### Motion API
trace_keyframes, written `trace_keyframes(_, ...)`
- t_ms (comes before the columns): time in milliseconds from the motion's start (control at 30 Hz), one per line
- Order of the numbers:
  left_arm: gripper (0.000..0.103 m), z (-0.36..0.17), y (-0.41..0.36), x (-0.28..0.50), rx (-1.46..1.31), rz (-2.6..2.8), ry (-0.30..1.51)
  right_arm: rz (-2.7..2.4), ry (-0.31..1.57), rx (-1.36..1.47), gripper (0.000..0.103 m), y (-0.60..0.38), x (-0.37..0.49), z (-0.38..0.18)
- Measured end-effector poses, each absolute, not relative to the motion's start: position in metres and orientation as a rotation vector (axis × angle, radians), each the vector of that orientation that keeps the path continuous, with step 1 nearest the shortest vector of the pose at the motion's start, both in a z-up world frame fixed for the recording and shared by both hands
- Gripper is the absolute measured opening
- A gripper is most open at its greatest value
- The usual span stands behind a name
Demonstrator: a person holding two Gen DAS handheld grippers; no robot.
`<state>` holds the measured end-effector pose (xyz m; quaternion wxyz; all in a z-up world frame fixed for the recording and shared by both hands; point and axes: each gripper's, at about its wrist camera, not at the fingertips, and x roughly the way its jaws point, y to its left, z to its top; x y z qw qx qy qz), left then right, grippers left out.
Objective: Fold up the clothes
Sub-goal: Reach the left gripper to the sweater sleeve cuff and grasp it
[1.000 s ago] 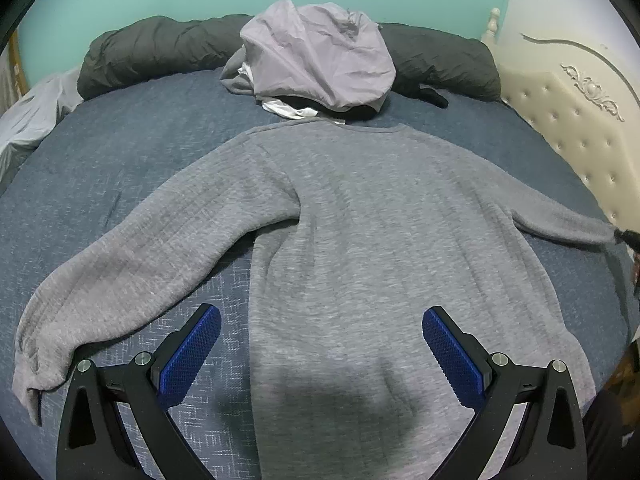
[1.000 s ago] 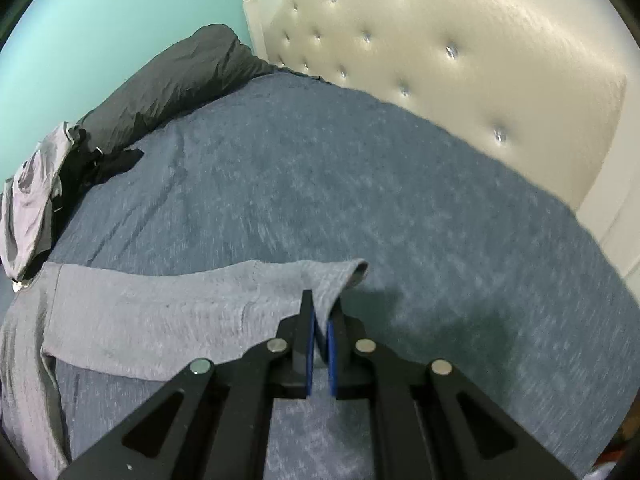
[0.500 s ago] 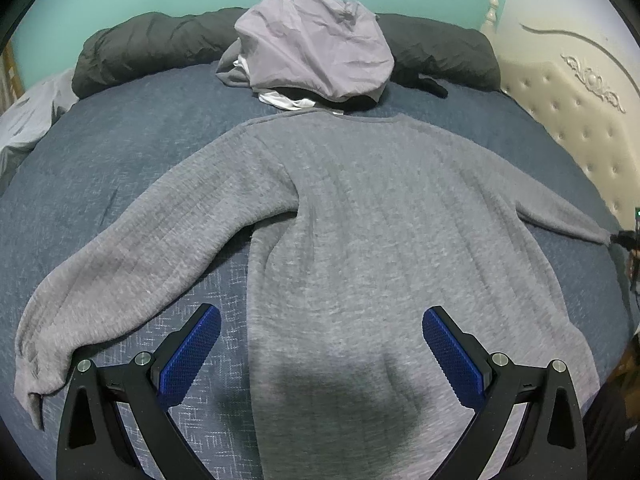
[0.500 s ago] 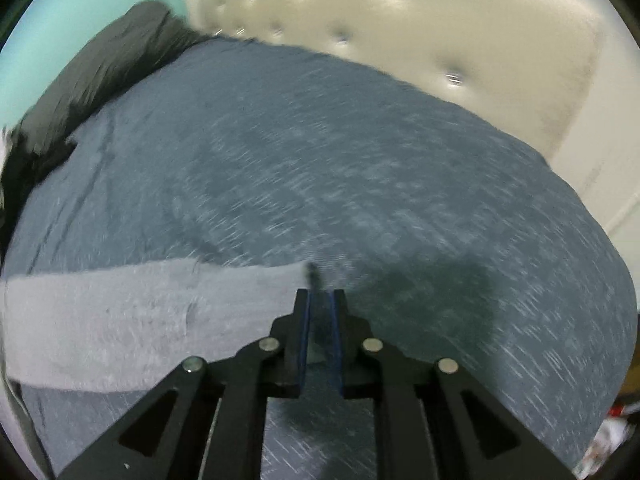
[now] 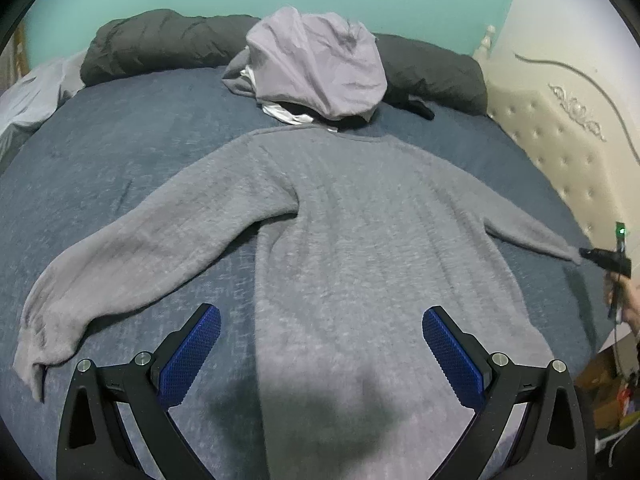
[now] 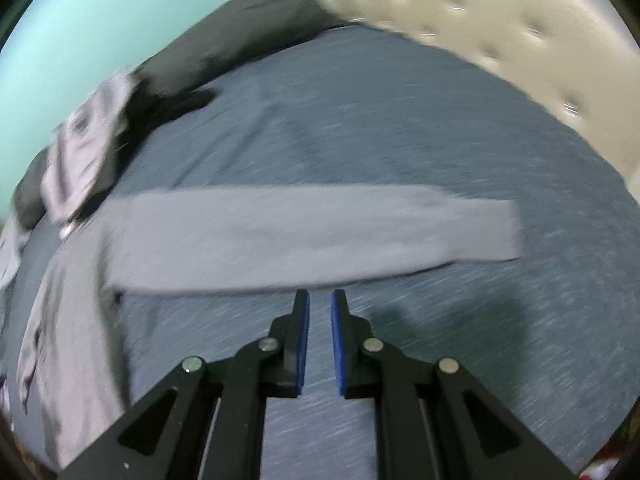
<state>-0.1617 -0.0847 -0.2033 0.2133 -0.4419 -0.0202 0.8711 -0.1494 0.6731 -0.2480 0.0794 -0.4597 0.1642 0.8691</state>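
2 grippers (image 5: 321,354) (image 6: 320,300) empty; sweater (image 5: 360,240) flat.

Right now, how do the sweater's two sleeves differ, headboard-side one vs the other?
Headboard-side sleeve lies straight out from the sweater, flat; the other sleeve slants back toward the hem. The first's cuff is square and smooth; the other's is bunched and twisted. Both are the same grey knit, resting on the bedspread.

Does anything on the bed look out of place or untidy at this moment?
Mostly no: the grey sweater lies flat on the blue bed cover with both sleeves spread. Only the crumpled pile of clothes just beyond its collar looks untidy, with white fabric poking out underneath.
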Motion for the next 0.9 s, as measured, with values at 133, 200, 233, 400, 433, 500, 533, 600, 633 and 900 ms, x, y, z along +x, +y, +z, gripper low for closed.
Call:
trace_keyframes(133, 0.103, -0.196, -0.111, -0.146, -1.244, 2.418, -0.073, 2.688, 0.467, -1.498, 0.014, 0.613, -0.145, -0.243)
trace_keyframes(200, 0.103, -0.193, -0.124, -0.137, -1.247, 2.428, -0.069, 2.716, 0.443, -1.562, 0.021, 0.587, -0.143, -0.242)
trace_keyframes(233, 0.103, -0.192, -0.130, -0.132, -1.249, 2.433, -0.065, 2.726, 0.423, -1.585, 0.024, 0.575, -0.142, -0.241)
trace_keyframes(400, 0.103, -0.191, -0.162, -0.116, -1.262, 2.462, -0.046, 2.773, 0.341, -1.654, 0.024, 0.528, -0.129, -0.238)
trace_keyframes(433, 0.103, -0.192, -0.169, -0.115, -1.269, 2.467, -0.048, 2.778, 0.331, -1.659, 0.024, 0.522, -0.127, -0.237)
trace_keyframes(500, 0.103, -0.197, -0.184, -0.113, -1.288, 2.478, -0.053, 2.783, 0.319, -1.662, 0.025, 0.513, -0.125, -0.236)
trace_keyframes(533, 0.103, -0.199, -0.190, -0.114, -1.295, 2.479, -0.055, 2.784, 0.314, -1.664, 0.025, 0.509, -0.124, -0.236)
trace_keyframes(600, 0.103, -0.203, -0.203, -0.114, -1.304, 2.491, -0.055, 2.787, 0.315, -1.671, 0.025, 0.502, -0.123, -0.235)
trace_keyframes(633, 0.103, -0.206, -0.209, -0.115, -1.307, 2.499, -0.053, 2.788, 0.313, -1.675, 0.025, 0.499, -0.122, -0.235)
trace_keyframes(900, 0.103, -0.228, -0.246, -0.133, -1.339, 2.530, -0.084, 2.787, 0.281, -1.696, 0.025, 0.483, -0.116, -0.236)
